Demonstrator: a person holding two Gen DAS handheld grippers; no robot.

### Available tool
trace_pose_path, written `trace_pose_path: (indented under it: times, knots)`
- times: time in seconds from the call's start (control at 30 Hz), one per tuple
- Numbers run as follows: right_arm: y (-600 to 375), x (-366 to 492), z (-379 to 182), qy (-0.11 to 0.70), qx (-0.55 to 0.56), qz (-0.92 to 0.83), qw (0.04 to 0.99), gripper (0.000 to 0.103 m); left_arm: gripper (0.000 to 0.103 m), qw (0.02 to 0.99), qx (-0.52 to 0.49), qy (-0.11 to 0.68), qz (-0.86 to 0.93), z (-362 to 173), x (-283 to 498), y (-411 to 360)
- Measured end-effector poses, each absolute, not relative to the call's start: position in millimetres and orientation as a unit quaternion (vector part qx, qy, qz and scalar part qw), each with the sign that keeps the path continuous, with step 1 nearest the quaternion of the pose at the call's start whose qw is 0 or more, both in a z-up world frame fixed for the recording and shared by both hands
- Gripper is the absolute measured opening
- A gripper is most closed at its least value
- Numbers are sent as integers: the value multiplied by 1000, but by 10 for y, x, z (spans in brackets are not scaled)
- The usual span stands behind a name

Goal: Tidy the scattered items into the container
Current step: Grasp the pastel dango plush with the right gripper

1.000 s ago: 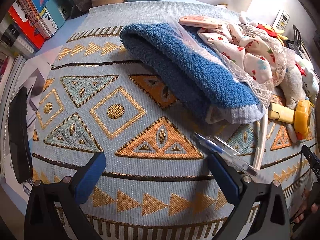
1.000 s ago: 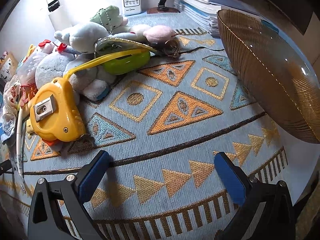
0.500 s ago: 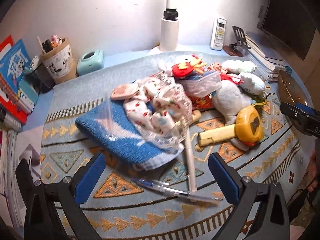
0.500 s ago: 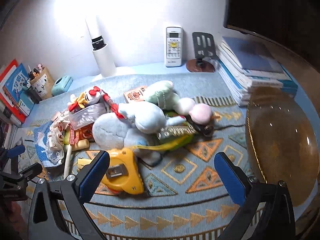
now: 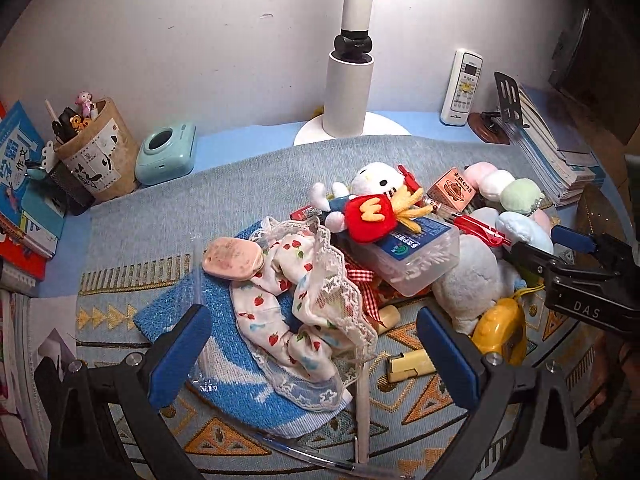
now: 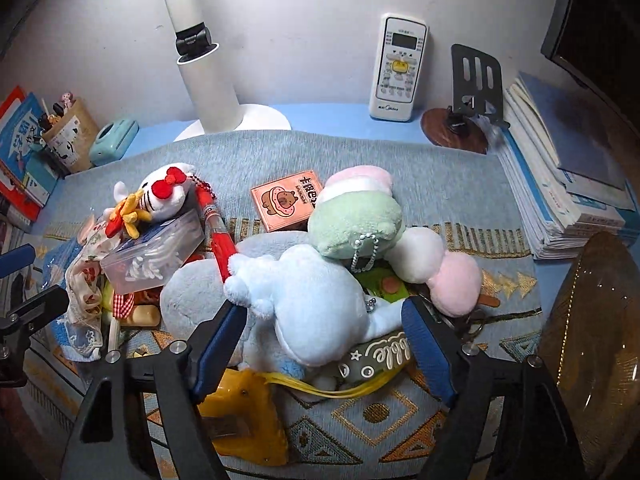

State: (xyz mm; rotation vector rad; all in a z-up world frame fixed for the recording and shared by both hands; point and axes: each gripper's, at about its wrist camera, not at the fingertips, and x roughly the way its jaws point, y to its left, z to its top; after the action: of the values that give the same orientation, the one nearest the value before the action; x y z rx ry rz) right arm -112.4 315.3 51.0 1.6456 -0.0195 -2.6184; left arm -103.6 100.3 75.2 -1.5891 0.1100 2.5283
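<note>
Right gripper (image 6: pixel 322 344) jaws apart, straddling the pale blue plush (image 6: pixel 316 300) without clamping it, yellow tape measure (image 6: pixel 244 420) just below the left finger; amber glass bowl (image 6: pixel 592 344) sits empty at the right edge of the patterned cloth (image 6: pixel 440 184), apart from the pile. Left gripper (image 5: pixel 314 354) jaws spread wide, holding nothing, over the strawberry-print fabric (image 5: pixel 296 304) lying on the blue towel (image 5: pixel 248 380), clear pen (image 5: pixel 320 458) near its base. Farther back: cotton swab box (image 5: pixel 416 256) under the white cat plush (image 5: pixel 372 200), then lamp base (image 5: pixel 348 92) and remote (image 6: pixel 398 68) against the wall.

Bare mat (image 6: pixel 248 152) behind toy pile (image 6: pixel 320 304); lamp (image 6: pixel 208 80), book stack (image 6: pixel 560 200) hem edges
</note>
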Motion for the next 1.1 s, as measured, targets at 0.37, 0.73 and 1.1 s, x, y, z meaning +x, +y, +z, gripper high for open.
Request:
trace_pose_path:
  times: [0.37, 0.73, 1.1]
  knots:
    - [3171, -1247, 386, -21, 545, -838, 35, 49, 103, 75, -542, 58, 835, 828, -1117, 1160]
    - [3227, -1155, 530, -58, 535, -842, 33, 47, 103, 84, -547, 57, 831, 826, -1174, 1170]
    - [3342, -868, 772, -93, 519, -848, 43, 47, 103, 102, -545, 66, 830, 877, -1049, 1307]
